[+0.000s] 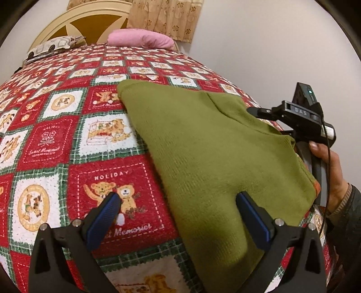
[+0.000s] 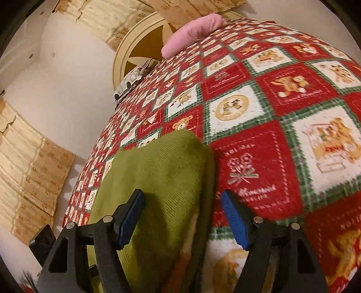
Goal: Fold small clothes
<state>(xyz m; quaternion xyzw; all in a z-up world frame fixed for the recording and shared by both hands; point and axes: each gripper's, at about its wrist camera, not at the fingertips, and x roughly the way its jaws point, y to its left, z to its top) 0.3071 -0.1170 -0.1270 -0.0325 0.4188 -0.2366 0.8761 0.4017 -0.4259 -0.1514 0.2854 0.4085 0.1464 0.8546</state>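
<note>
Plain pale walls and tan printed curtains [image 1: 167, 18] surround a bed with a cream headboard [image 1: 90, 24]. Its red, white and green teddy-bear quilt [image 1: 56, 139] carries a pink pillow [image 1: 140, 39] and a patterned pillow [image 1: 52, 47] at the far end. Nearer, a green knit garment [image 1: 203, 146] lies folded on the quilt. No containers show. Left tongs [image 1: 178, 216] hover apart over the garment's near left edge, gripping nothing. Right tongs [image 2: 182, 216], held by a hand [image 1: 327, 171], stand apart above the garment's edge, pads not pressing it.
</note>
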